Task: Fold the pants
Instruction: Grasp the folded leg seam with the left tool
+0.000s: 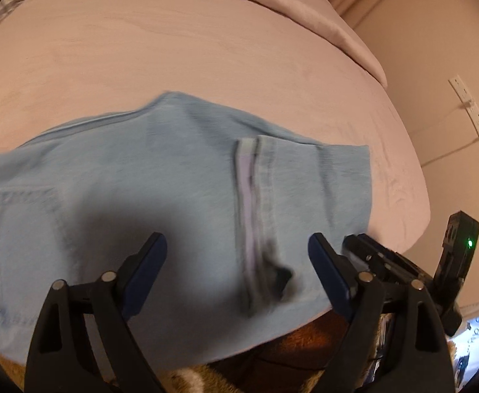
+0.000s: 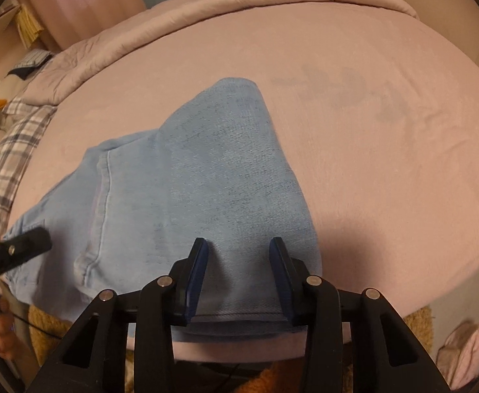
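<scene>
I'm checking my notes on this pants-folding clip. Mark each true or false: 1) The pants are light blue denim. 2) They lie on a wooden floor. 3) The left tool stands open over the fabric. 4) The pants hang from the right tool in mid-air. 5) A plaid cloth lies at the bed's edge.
1) True: pants are light blue denim.
2) False: they lie on a pink bed.
3) True: left tool is open.
4) False: right tool is open; the pants lie flat.
5) True: plaid cloth.
</scene>
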